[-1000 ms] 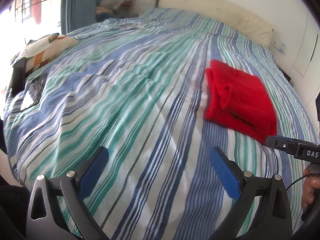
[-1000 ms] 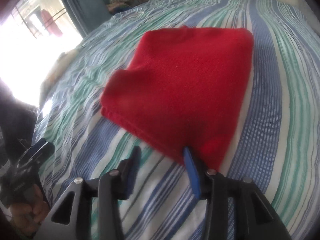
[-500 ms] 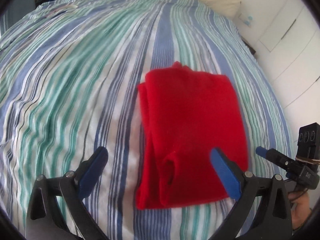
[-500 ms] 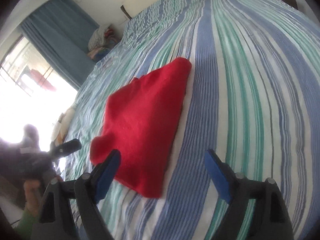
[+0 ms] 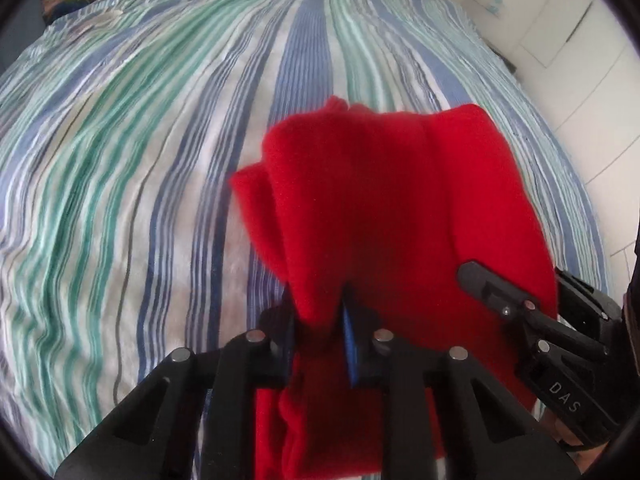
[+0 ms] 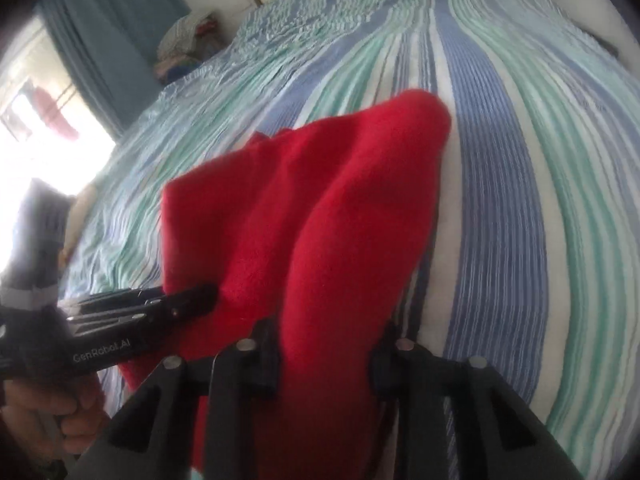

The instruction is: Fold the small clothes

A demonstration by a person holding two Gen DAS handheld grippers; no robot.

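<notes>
Red fleece garment [image 5: 400, 208] lies folded on the striped bed [image 5: 140, 168], its near edge bunched up between both claws. Left claw [image 5: 320, 328] and right claw [image 6: 326, 354] have just been closing and each pinches that edge; open bedsheet spreads wide all round.

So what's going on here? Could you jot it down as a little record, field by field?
Setting: striped bedsheet on a bed
Garment: red cloth, partly folded, near edge lifted
Left tongs: just closed, pinching the cloth's near edge
Right tongs: just closed, gripping a thick bunch of the same cloth
Background: blue curtain, clothes pile
</notes>
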